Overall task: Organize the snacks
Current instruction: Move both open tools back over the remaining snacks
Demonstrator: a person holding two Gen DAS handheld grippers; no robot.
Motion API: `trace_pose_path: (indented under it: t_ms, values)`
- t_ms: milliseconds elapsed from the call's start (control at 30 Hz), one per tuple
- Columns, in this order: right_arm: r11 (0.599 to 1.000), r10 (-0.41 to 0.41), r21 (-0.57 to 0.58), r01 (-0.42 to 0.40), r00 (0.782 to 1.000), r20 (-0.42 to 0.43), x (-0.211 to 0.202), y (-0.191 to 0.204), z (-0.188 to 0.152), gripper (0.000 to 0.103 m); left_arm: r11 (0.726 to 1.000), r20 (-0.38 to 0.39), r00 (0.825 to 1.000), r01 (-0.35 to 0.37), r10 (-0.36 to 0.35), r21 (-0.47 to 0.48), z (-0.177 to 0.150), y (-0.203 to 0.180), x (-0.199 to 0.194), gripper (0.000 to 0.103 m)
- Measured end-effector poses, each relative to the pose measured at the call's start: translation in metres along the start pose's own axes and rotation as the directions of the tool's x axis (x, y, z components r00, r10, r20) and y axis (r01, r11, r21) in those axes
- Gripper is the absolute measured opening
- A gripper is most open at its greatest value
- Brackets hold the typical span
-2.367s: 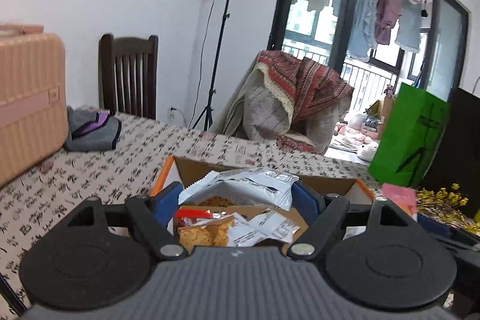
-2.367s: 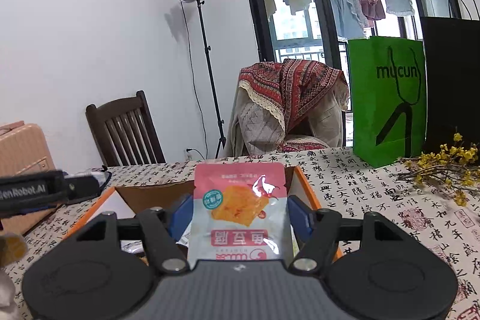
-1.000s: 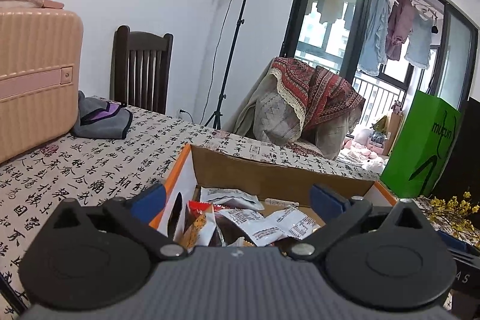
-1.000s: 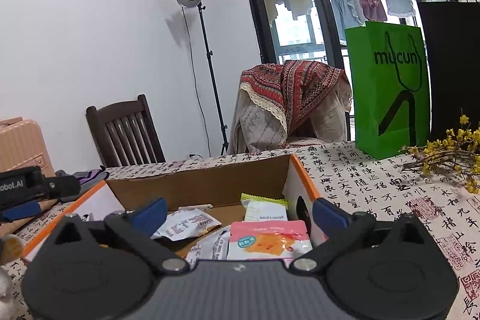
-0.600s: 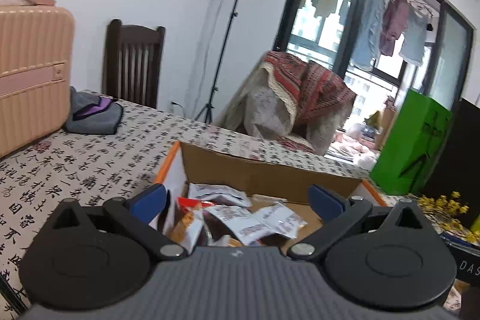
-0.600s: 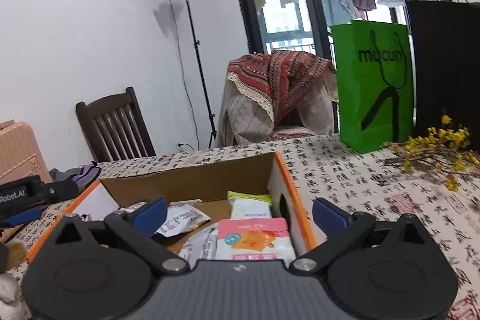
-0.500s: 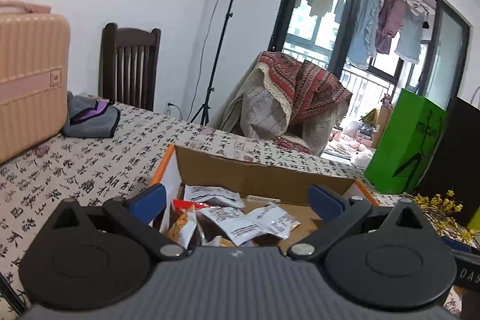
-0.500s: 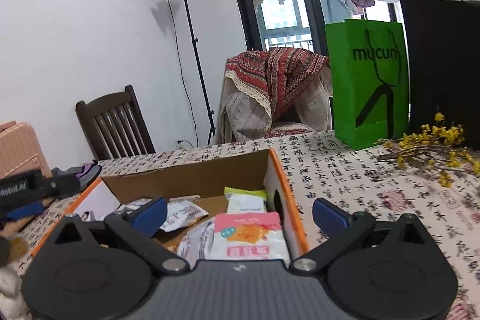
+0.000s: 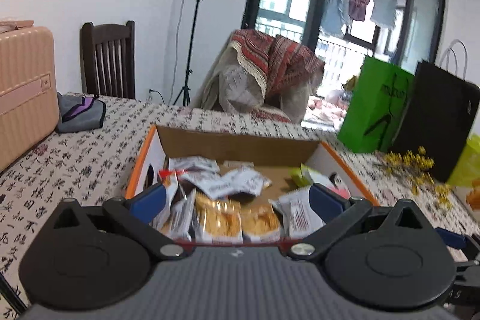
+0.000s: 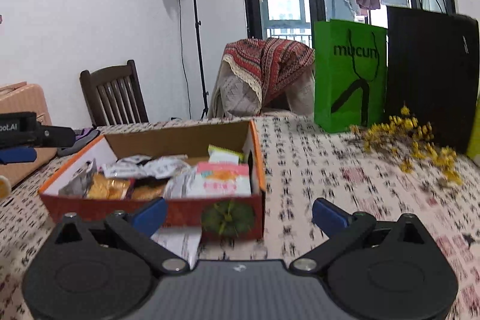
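In the left wrist view, the left gripper [image 9: 237,198], its blue-tipped black fingers spread wide and grasping nothing, hangs over the orange-rimmed brown cardboard box [image 9: 240,143] on the calligraphy-print tablecloth [image 9: 69,167], with crinkly silver and glossy golden snack packets [image 9: 222,200] heaped inside, the box's near wall hidden behind the gripper body. In the right wrist view, the right gripper [image 10: 238,215] is likewise released and empty at the box's near right corner, where a matte pink-and-white snack pouch [image 10: 223,179] lies against the right wall; the tablecloth and the yellow dried flowers [image 10: 414,137] are motion-blurred.
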State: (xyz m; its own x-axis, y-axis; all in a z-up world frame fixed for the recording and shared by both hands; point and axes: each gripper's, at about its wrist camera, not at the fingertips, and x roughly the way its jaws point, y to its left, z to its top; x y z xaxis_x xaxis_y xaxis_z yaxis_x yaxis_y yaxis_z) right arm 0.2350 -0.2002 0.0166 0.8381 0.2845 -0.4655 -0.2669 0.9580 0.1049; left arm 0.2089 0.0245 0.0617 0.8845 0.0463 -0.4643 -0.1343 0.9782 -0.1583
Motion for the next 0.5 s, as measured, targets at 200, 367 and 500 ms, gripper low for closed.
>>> trace_pose_path:
  t_ms: [200,367,500]
  values:
    - [1.0,0.008,0.008,-0.008,1.0,-0.027,-0.019,-0.01,-0.027,0.103,0.998,-0.092,0.996,0.02,-0.015,0.057,-0.034,-0.003,-0.01,0.103]
    - [1.0,0.001,0.027,0.0,0.999,-0.052,-0.026,-0.018,-0.047,0.103,0.997,-0.135,0.991,0.028,-0.019,0.066,-0.057,-0.003,-0.016,0.103]
    - [0.997,0.02,0.078,-0.014,0.997,-0.075,-0.021,-0.028,-0.059,0.103,0.998,-0.171,0.985,0.029,-0.017,0.064,-0.073,-0.005,-0.012,0.103]
